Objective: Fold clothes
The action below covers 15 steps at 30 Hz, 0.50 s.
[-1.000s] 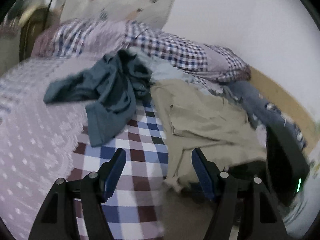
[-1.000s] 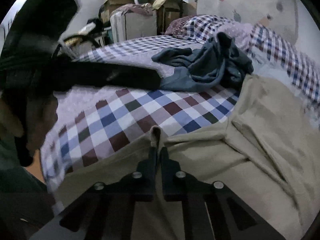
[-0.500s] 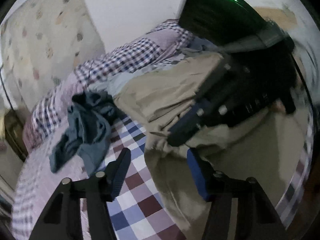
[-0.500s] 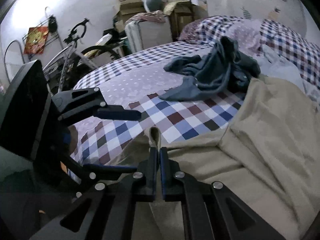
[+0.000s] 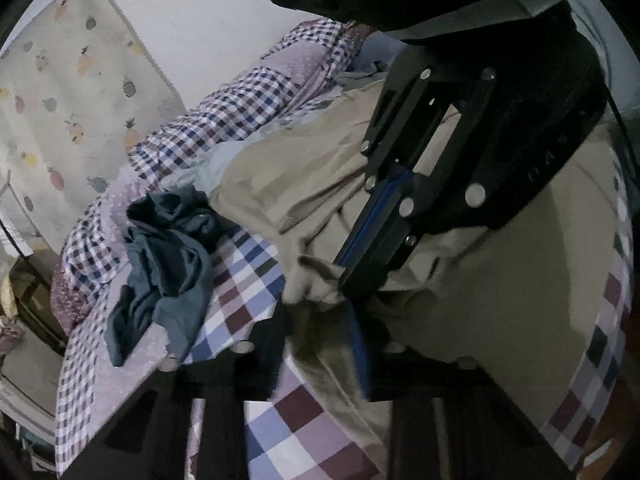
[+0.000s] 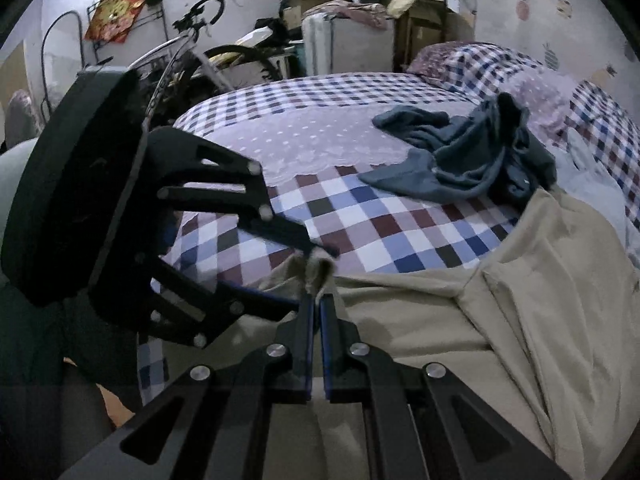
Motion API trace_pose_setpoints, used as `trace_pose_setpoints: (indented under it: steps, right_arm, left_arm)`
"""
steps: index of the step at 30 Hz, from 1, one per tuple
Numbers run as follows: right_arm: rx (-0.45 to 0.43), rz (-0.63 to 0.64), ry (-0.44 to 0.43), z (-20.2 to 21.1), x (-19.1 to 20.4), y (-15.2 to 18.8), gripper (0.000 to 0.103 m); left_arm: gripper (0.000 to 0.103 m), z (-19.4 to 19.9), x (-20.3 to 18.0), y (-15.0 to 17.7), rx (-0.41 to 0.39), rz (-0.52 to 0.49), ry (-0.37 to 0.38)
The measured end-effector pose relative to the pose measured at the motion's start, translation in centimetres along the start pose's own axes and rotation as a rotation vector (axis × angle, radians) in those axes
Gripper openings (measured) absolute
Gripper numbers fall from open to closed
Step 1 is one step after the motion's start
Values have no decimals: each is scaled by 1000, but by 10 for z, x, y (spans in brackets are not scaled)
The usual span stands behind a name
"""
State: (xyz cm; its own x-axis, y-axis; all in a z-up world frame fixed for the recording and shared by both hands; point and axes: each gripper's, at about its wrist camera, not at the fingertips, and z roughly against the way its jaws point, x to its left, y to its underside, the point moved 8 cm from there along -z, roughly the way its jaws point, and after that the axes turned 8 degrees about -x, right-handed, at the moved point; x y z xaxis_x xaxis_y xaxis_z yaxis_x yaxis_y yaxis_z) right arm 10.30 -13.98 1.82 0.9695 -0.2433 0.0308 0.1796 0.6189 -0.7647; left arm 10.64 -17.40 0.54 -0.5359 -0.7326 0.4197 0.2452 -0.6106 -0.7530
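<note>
Khaki cotton garment [image 6: 460, 320] lies spread on the checked bedsheet [image 6: 360, 216], a bunched edge pinched in your right claw [image 6: 316, 280]; your left claw [image 5: 320, 320] stands wide around that fold, just ahead. Closing on it looks next, then draw the edge taut

The right gripper [image 5: 352, 264] covers much of the khaki garment [image 5: 288, 184] in the left wrist view, and its body runs off the top edge. The left gripper [image 5: 320, 344] is motion-blurred (finger edges smeared), so whether cloth sits clamped between its fingers cannot be told.
</note>
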Motion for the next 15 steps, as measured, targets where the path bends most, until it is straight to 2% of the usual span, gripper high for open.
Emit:
trace_pose_setpoints:
  steps: [4,7,10,15]
  right_arm:
    - [-4,5,38,4,0,-1,3]
    - [-40,-61,141,42,-18,12,8]
    - [-76,-127,244,80,-36,25,35]
    - [-47,-261,450,168,-61,101,41]
  left_arm:
    - [8,1,10,-2,-3,75,-6]
    - [8,2,24,-3,-15,178,0]
    - [8,3,36,-5,-31,318,36]
    - [8,-4,48,-2,-19,523,108]
